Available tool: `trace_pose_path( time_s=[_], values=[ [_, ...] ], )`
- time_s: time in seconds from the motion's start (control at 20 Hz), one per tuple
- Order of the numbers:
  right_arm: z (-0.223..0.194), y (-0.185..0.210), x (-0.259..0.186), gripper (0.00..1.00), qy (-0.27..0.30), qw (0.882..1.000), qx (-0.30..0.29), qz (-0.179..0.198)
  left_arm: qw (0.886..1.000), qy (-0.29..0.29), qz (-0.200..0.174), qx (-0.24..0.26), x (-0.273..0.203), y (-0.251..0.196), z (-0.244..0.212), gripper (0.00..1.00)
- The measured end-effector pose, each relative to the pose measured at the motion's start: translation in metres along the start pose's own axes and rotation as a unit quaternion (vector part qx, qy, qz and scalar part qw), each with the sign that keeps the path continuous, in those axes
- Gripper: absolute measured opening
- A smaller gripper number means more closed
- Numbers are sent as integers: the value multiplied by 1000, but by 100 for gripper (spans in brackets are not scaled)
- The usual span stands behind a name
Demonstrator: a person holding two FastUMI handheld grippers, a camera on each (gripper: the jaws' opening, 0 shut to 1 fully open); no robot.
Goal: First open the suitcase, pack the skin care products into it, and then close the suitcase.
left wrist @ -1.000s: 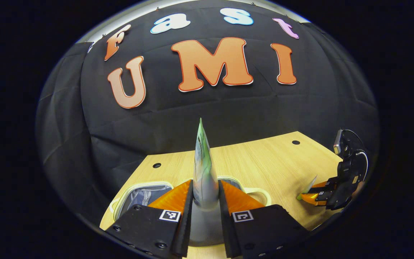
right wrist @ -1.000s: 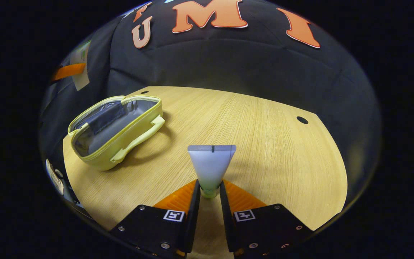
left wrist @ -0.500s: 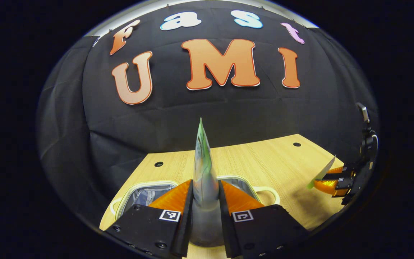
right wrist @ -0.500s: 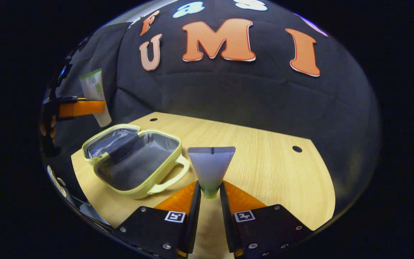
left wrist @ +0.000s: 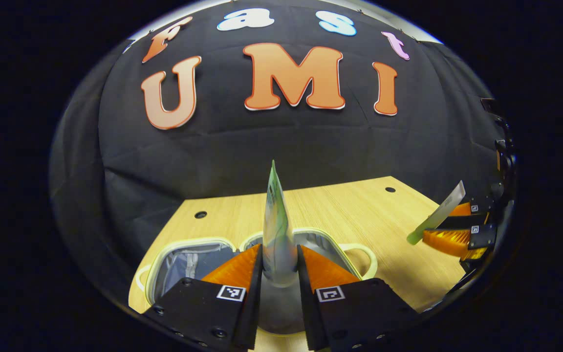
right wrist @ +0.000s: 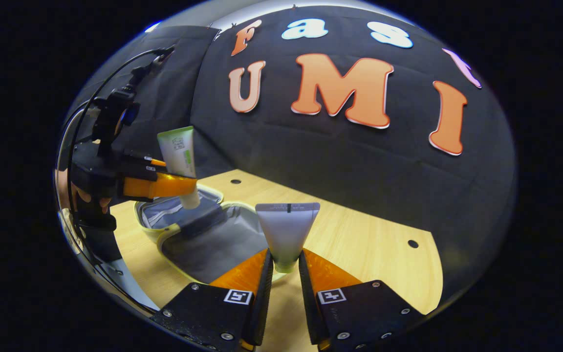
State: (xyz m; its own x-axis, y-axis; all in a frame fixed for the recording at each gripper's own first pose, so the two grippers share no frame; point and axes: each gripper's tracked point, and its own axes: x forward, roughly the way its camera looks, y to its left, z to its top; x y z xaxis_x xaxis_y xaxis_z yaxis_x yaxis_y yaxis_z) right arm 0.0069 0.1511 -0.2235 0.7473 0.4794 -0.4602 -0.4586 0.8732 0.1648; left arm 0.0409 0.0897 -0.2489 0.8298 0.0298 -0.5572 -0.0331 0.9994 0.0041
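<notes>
Two skin-care tubes are in hand, one per gripper, above one open suitcase [right wrist: 198,234] lying on the worktop [right wrist: 359,244]. Left gripper [left wrist: 280,266] has its fingers closed on a green-printed tube [left wrist: 276,230], held upright over the case. Right gripper [right wrist: 285,266] has its fingers closed on a pale tube [right wrist: 286,232] near the case's rim.

You are working over a light wood-grain table [left wrist: 350,215], its top smooth and evenly lit, with small dark round holes [left wrist: 201,214] near its far edge. Directly behind that far edge hangs the black cloth wall [left wrist: 262,146], creased in soft folds and curving around both ends of the table. Above the cloth, a pale bright strip [right wrist: 242,11] shows.
</notes>
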Motion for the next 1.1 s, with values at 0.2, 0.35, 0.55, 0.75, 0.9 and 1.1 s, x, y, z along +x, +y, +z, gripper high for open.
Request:
trace_pose_path(
  time_s=[0.2, 0.35, 0.55, 0.75, 0.9, 1.1],
  values=[
    [4, 27, 17, 35, 12, 1000, -3, 22, 999, 33, -27, -17, 16, 3, -20, 38],
    [4, 39, 33, 34, 22, 999, 13, 29, 996, 72, -45, -34, 31, 10, -39, 39],
    [2, 50, 51, 34, 39, 998, 28, 35, 984, 147, -75, -66, 49, 12, -74, 38],
    [-11, 64, 62, 34, 66, 996, 36, 43, 973, 199, -93, -71, 60, 13, -95, 38],
    [-20, 67, 69, 35, 84, 995, 39, 48, 960, 244, -106, -83, 62, 4, -107, 39],
    [-31, 68, 77, 34, 109, 991, 45, 55, 948, 290, -96, -86, 59, -3, -113, 38]
  ],
)
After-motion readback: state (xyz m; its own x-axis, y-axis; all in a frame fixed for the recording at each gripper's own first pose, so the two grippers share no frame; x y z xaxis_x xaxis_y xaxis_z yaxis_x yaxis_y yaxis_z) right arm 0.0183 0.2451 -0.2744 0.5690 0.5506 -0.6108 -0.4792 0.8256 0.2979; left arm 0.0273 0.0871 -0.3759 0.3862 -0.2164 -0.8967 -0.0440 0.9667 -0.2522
